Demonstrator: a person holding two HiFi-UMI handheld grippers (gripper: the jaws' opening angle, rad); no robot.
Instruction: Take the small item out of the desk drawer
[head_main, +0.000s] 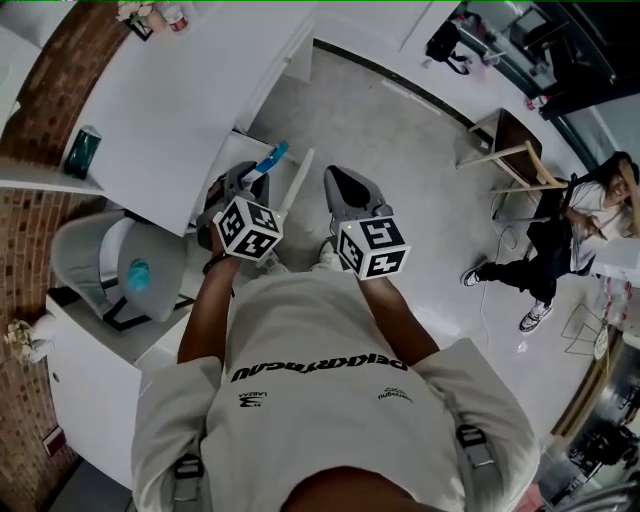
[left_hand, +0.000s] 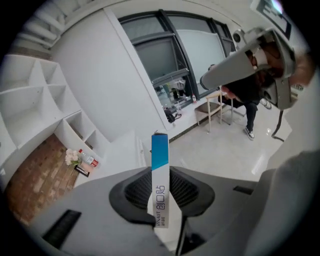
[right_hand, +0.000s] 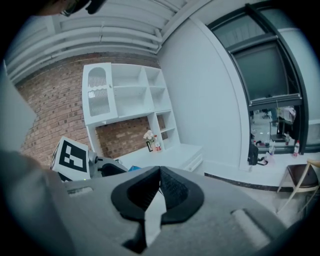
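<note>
My left gripper (left_hand: 162, 202) is shut on a small narrow box (left_hand: 160, 177), white with a blue top end, which stands upright between the pads. In the head view the left gripper (head_main: 256, 180) is held in front of the person's chest, and the box (head_main: 272, 158) sticks out toward the white desk (head_main: 170, 95). Just to its right, my right gripper (head_main: 343, 185) points the same way. Its jaws (right_hand: 159, 172) meet at the tips with nothing between them. No open drawer is clearly visible in any view.
A teal can (head_main: 82, 152) stands at the desk's left edge. A grey chair (head_main: 105, 262) sits left of the person. Flowers and a bottle (left_hand: 80, 158) stand on the white shelving. A wooden chair (head_main: 512, 150) and a seated person (head_main: 585, 220) are at the right.
</note>
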